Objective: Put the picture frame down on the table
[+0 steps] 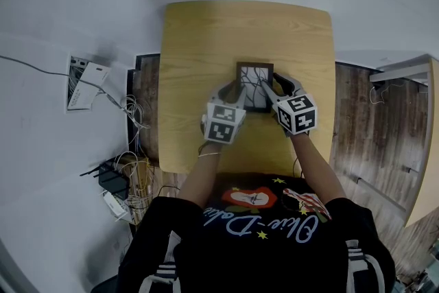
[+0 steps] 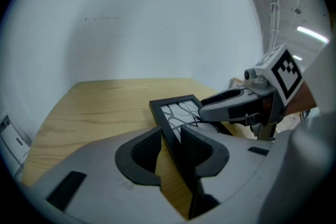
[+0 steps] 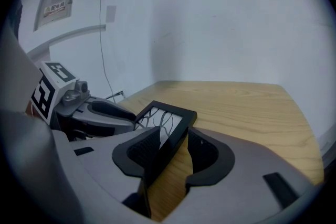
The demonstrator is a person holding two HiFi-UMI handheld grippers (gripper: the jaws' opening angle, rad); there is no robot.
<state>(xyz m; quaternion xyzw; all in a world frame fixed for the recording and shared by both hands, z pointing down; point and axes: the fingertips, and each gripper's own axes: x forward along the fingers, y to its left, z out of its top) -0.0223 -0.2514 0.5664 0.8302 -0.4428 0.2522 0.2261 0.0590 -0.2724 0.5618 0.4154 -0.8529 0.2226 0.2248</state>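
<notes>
At the far left a tangle of cables (image 1: 134, 175) is seen on the floor beside the table (image 1: 206, 38). Nothing but the picture frame (image 1: 254, 84) is seen on the pale wooden top. The frame is black, with dark curved lines on a light ground. It is placed right of the table's middle, on the side near the person, between the two grippers.

The left gripper (image 2: 170, 132) is set at the frame's left side rail. Its jaws are only narrowly apart and the rail is taken between them. The inner pad (image 2: 197, 150) lies along the rail's face, and the outer pad (image 2: 147, 150) meets the rail's outside edge near the tip. The frame is gripped here. Lower down, a wedge of table top is shown between the outer pad and the rail.

In both gripper views the frame is seen tilted. Its near end is raised between the jaws and its far end is low against the table. Whether the far edge touches the top cannot be told.

The right gripper (image 3: 176, 134) is set at the frame's right side rail. Its jaws are spread wide around the rail. The rail lies close against one pad (image 3: 144, 150), while a strip of table top is shown between the rail and the other pad (image 3: 203, 150). The frame is not clamped on this side.

To the right of the table a dark wooden floor (image 1: 374, 127) is seen.
</notes>
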